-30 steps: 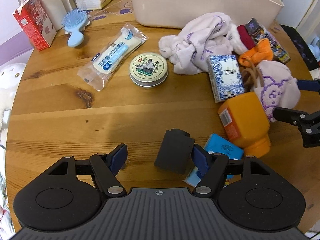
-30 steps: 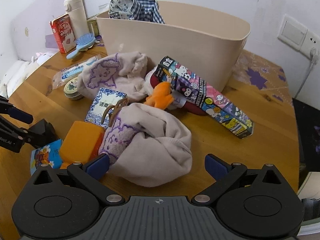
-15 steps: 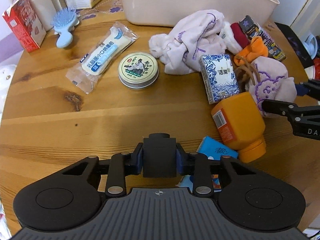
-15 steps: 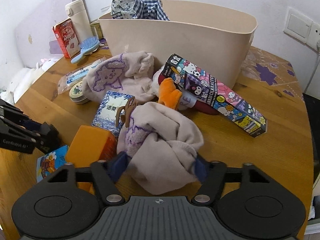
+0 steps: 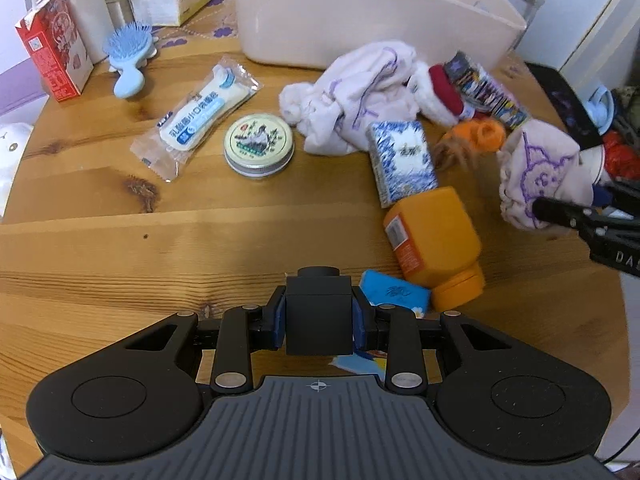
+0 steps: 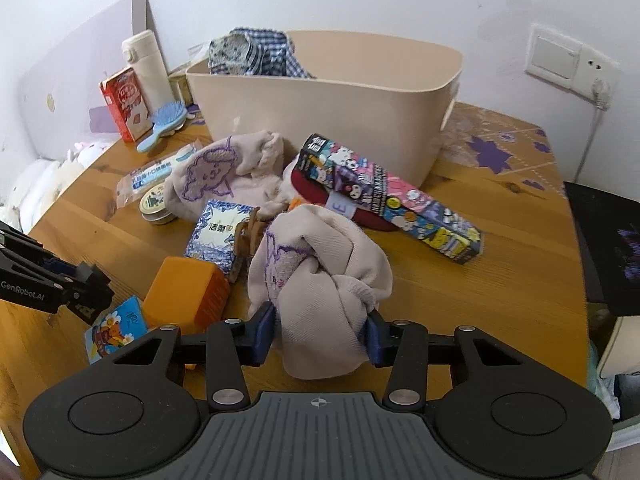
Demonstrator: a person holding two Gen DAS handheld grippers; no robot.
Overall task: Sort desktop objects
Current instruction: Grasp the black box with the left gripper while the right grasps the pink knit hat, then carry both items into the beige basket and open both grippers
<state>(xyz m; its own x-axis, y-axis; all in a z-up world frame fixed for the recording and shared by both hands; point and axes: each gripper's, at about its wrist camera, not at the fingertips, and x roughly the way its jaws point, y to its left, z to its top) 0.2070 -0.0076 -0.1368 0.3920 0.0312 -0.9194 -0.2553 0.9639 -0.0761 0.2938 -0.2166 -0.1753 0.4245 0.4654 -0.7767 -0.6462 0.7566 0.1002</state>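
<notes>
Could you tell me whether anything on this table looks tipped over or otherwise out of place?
Yes: the orange bottle lies on its side on the table, cap toward the near edge, resting partly on a blue packet. Nothing looks spilled.

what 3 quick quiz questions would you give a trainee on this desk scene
1. True or false: the left claw is shut on a black block.
2. What does the right claw grip? A) orange bottle B) pink cloth C) blue brush
3. Fill in: the checked cloth lies in the ____.

Key: 1 true. 2 B, the pink cloth, not the orange bottle or blue brush. 3 bin.
</notes>
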